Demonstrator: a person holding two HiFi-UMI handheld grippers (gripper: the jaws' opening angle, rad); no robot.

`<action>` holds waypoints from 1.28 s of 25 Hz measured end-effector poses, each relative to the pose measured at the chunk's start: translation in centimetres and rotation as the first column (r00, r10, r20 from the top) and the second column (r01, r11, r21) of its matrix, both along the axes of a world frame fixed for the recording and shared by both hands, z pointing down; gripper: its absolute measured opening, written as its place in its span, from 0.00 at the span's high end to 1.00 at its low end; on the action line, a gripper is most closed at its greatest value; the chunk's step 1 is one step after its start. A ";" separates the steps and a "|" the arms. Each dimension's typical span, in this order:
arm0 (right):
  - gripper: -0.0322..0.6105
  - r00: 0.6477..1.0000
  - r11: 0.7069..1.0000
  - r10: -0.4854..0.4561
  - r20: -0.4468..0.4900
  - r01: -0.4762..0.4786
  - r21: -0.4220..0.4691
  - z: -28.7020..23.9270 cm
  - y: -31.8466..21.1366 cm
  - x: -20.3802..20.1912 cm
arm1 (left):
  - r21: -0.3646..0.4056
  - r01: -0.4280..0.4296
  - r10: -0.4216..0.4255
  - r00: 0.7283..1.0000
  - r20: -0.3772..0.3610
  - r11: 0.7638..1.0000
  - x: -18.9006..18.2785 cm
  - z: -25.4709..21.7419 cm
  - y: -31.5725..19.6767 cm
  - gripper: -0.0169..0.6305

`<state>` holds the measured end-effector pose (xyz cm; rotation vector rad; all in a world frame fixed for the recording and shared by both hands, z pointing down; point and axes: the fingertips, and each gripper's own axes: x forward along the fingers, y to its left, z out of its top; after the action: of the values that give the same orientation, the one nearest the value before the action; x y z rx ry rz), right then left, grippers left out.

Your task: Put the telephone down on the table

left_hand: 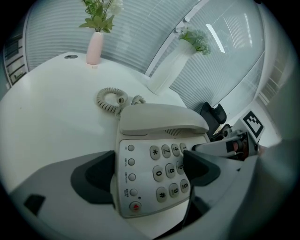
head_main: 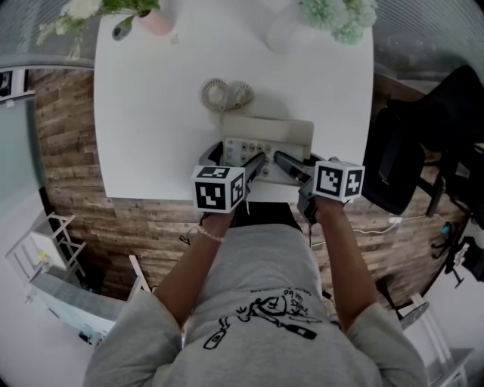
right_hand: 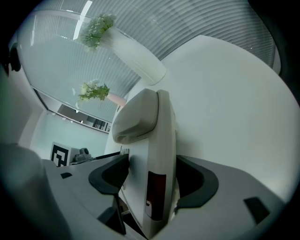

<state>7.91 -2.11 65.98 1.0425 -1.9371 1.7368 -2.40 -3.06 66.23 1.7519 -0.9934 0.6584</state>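
Observation:
A beige push-button telephone [head_main: 268, 132] with its handset [left_hand: 159, 119] on the cradle is at the near edge of the white table [head_main: 151, 113]. Its coiled cord [head_main: 223, 94] lies on the table behind it. My left gripper [head_main: 255, 165] is shut on the telephone's [left_hand: 154, 140] front end, with jaws on both sides of the keypad. From the right, my right gripper [head_main: 291, 166] is shut on the telephone's [right_hand: 154, 154] side edge, one jaw above and one below. I cannot tell whether the base rests on the table.
A pink vase [head_main: 155, 19] with flowers stands at the table's far left, and a tall white vase [head_main: 291, 30] with green blooms at the far right. A black chair [head_main: 423, 143] stands on the brick-patterned floor to the right of the table.

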 end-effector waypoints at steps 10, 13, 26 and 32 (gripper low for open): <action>0.47 0.998 1.000 0.004 -0.062 -0.003 0.014 -0.1 -0.1 0.6 | -0.002 -0.029 0.029 1.000 0.012 1.000 -0.1 -0.1 0.1 0.27; 0.47 0.994 1.000 0.002 -0.110 0.001 0.028 -0.3 0.0 1.0 | 0.005 -0.063 0.063 0.998 0.020 0.998 -0.4 -0.6 0.3 0.27; 0.54 0.938 0.952 -0.046 -0.344 0.146 0.270 -6.1 -0.9 3.6 | 0.205 -0.112 0.139 0.983 -0.124 0.972 0.0 -9.6 -1.3 0.41; 0.73 0.914 0.819 -0.039 -0.403 0.260 0.512 -14.1 -2.6 2.6 | 0.435 -0.103 0.208 0.958 -0.200 0.895 1.7 -17.0 -3.1 0.68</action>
<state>10.48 -4.71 51.88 1.2480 -2.2307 0.7967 -0.65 -6.12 49.23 2.2513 -0.8714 0.3263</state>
